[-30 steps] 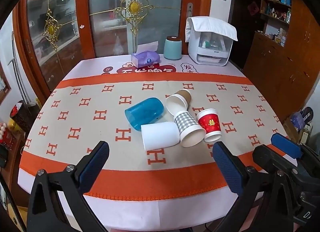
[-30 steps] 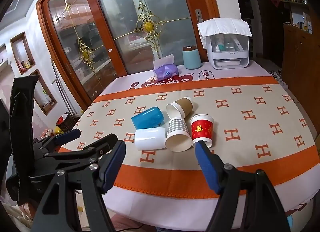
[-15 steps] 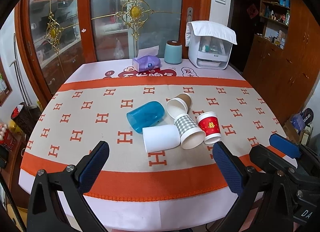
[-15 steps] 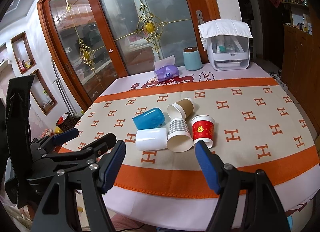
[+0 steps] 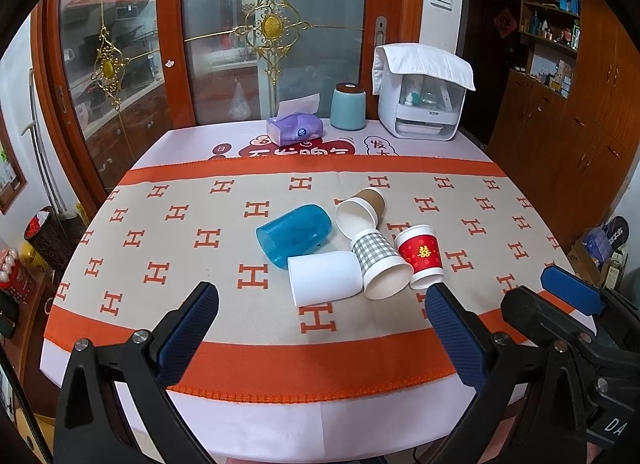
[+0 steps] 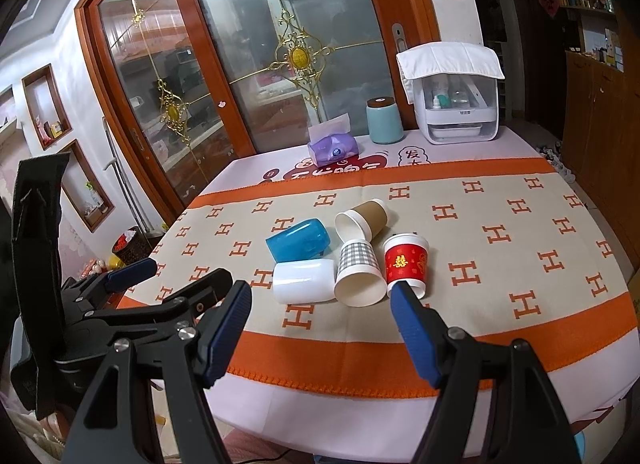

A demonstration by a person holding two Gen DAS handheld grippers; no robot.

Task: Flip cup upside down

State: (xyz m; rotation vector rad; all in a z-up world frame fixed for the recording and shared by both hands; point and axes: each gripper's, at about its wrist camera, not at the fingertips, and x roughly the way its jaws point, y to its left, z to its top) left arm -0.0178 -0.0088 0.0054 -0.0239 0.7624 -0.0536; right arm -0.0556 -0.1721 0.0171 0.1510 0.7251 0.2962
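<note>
Several cups lie in a cluster at the middle of the table. A blue plastic cup, a white cup, a checked paper cup and a brown paper cup lie on their sides. A red paper cup stands mouth-down. My left gripper is open and empty above the near table edge. My right gripper is open and empty, its right fingertip just in front of the red cup.
A purple tissue pack, a teal canister and a white appliance with a cloth on top stand along the far table edge. Glass doors rise behind. A wooden cabinet stands at the right.
Both grippers have drawn back and risen slightly; the cups look a little farther away. No cup has moved. Both grippers stay open.
</note>
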